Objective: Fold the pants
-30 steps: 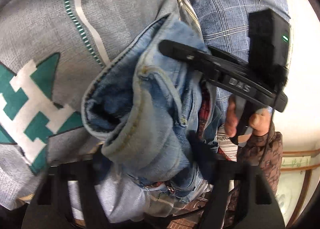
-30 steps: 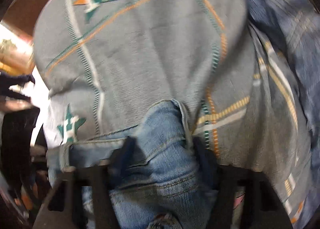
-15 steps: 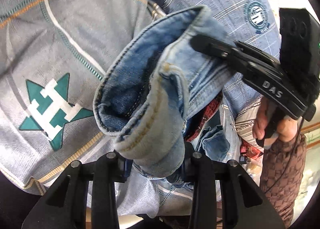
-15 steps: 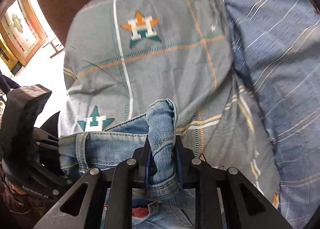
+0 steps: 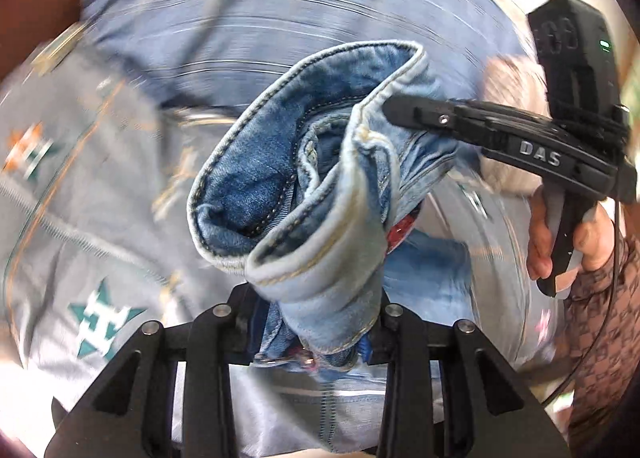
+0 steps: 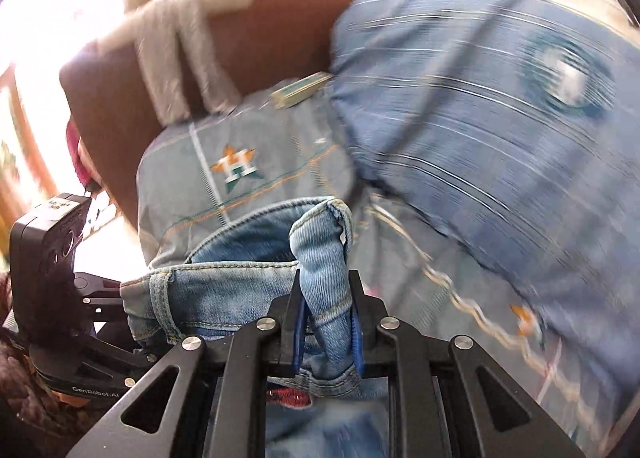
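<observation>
We have one pair of light-blue denim jeans (image 5: 320, 194) pinched at its waistband by both tools, and we judge this as the lift that lets the legs hang so they can be laid flat for folding. Our left gripper (image 5: 316, 322) is clamped on a thick roll of waistband at 6 o'clock in its own view. Our right gripper (image 5: 394, 108) bites the band's far edge at about 2 o'clock there, with the person's hand (image 5: 568, 242) on its handle at 4 o'clock. In the right wrist view, the narrow jaws press a slim fold of denim at 6 o'clock. Two grips keep the waist spread between them. Below lies one grey star-patterned bedsheet (image 6: 240, 162); we count two stars in each view, and one blue striped pillow (image 6: 500, 146) at 2 o'clock.
</observation>
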Tool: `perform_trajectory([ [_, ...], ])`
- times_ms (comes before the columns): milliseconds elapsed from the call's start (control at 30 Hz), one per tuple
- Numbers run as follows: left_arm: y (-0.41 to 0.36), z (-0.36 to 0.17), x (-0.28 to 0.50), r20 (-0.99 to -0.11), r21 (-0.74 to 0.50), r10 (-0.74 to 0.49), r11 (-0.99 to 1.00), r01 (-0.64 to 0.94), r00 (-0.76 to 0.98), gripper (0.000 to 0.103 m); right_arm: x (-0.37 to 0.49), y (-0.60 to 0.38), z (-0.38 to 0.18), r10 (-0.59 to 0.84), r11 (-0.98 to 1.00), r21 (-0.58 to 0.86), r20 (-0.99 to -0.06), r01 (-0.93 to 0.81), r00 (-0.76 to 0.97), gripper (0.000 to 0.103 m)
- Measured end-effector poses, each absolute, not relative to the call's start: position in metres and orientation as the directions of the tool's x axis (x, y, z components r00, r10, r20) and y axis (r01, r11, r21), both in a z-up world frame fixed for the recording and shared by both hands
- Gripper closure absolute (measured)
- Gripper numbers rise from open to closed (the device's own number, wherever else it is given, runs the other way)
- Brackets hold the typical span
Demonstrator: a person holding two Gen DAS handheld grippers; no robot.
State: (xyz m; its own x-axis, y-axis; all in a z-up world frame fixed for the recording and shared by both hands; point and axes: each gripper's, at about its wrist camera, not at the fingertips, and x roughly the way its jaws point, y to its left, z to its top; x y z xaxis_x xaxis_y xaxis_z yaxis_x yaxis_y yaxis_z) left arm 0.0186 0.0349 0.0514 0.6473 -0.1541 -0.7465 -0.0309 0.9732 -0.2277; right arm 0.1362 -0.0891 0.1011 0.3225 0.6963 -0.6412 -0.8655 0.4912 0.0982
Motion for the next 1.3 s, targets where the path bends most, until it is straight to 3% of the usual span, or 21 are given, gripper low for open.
perform_trajectory([
  [167, -0.042, 0.034, 0.027, -0.784, -0.155, -0.243, 0.968, 0.198, 0.572, 0.069, 0.141, -0.18, 0.059, 0.673, 0.631, 0.22, -0.632, -0.744, 0.384, 0.085],
  [367, -0.11, -0.009, 0.031, -0.87, -0.003, -0.188, 0.926, 0.378, 0.455, 0.055, 0.138, -0.251, -0.005, 0.582, 0.778, 0.31, -0.682, -0.547, 0.442, 0.073],
  [400, -0.113, -0.01, 0.029, -0.873, 0.013, -0.182, 0.919, 0.394, 0.453, 0.049, 0.135, -0.26, -0.014, 0.563, 0.799, 0.315, -0.692, -0.512, 0.452, 0.073],
  [533, -0.103, 0.005, 0.024, -0.879, -0.078, -0.272, 0.892, 0.444, 0.392, 0.04, 0.117, -0.297, -0.018, 0.529, 0.845, 0.358, -0.67, -0.398, 0.52, 0.07],
  [633, -0.074, 0.024, 0.01, -0.866, -0.213, -0.391, 0.851, 0.479, 0.31, 0.04, 0.096, -0.332, -0.009, 0.501, 0.865, 0.4, -0.648, -0.305, 0.574, 0.059],
  [700, -0.049, 0.042, 0.003, -0.847, -0.255, -0.444, 0.822, 0.509, 0.293, 0.04, 0.075, -0.355, -0.001, 0.485, 0.867, 0.437, -0.629, -0.241, 0.608, 0.057],
  [733, -0.041, 0.051, 0.002, -0.84, -0.248, -0.45, 0.815, 0.523, 0.302, 0.039, 0.065, -0.362, 0.0, 0.484, 0.863, 0.453, -0.62, -0.223, 0.617, 0.051],
  [767, -0.034, 0.064, 0.003, -0.832, -0.215, -0.439, 0.819, 0.532, 0.338, 0.033, 0.054, -0.367, 0.002, 0.492, 0.852, 0.483, -0.603, -0.203, 0.629, 0.04],
  [800, -0.032, 0.076, 0.005, -0.826, -0.173, -0.416, 0.829, 0.532, 0.38, 0.02, 0.041, -0.371, 0.003, 0.504, 0.832, 0.524, -0.579, -0.181, 0.641, 0.034],
  [833, -0.03, 0.087, 0.016, -0.817, -0.107, -0.382, 0.837, 0.537, 0.432, 0.015, 0.029, -0.371, 0.002, 0.516, 0.811, 0.561, -0.556, -0.164, 0.651, 0.023],
  [867, -0.033, 0.093, 0.029, -0.815, -0.056, -0.355, 0.835, 0.548, 0.458, 0.014, 0.02, -0.368, -0.001, 0.531, 0.789, 0.596, -0.534, -0.153, 0.658, 0.019],
  [1067, -0.067, 0.087, 0.123, -0.865, 0.097, -0.217, 0.813, 0.575, 0.453, 0.014, -0.007, -0.333, -0.034, 0.599, 0.698, 0.712, -0.524, -0.073, 0.605, 0.019],
  [1167, -0.097, 0.073, 0.142, -0.893, 0.11, -0.22, 0.738, 0.666, 0.392, 0.014, -0.016, -0.325, -0.054, 0.589, 0.661, 0.75, -0.539, 0.026, 0.602, 0.019],
  [1300, -0.129, 0.056, 0.149, -0.913, 0.105, -0.253, 0.613, 0.783, 0.321, 0.014, -0.03, -0.319, -0.07, 0.644, 0.552, 0.829, -0.49, 0.086, 0.587, 0.019],
])
